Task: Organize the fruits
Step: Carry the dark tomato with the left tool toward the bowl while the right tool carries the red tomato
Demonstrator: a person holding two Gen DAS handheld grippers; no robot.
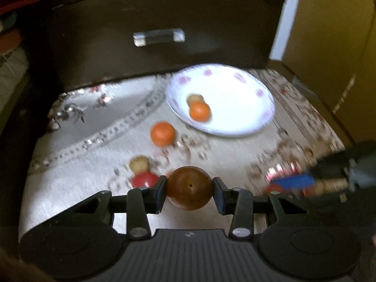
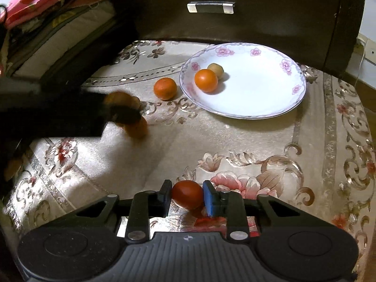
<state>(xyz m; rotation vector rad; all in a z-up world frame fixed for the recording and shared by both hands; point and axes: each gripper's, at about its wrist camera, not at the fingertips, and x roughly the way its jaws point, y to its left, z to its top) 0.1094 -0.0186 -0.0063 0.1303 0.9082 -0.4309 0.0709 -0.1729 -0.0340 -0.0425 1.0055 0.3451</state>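
1. The left hand-held gripper [image 1: 189, 193] is closed on a round brown fruit [image 1: 189, 187], one finger pressing each side; in the right wrist view this gripper and its fruit are only a dark smear at 9 o'clock.
2. The right hand-held gripper [image 2: 186, 198] is clamped on a small red fruit [image 2: 187, 193], held between a black pad and a blue pad just above the tabletop [image 2: 235, 141].
3. In the left wrist view the right gripper enters from 3 o'clock, heavily blurred; only its blue pad and a trace of red show.
4. A white plate with pink flowers on its rim [image 2: 291, 94] lies at about 1 o'clock from the right gripper. In it are an orange fruit [image 2: 206, 80] and a small tan fruit [image 2: 215, 70], touching or nearly so, near the plate's 9 o'clock edge.
5. Another orange fruit [image 2: 165, 88] sits on the patterned cloth just beside the plate's 9 o'clock rim.
6. In the left wrist view, at 10 o'clock from the left gripper, a tan-topped red object [image 1: 142, 172] rests on the cloth; it is too blurred to identify, possibly two small fruits together.
7. A dark drawer front with a silver handle [image 2: 210, 7] stands behind the plate at 12 o'clock.
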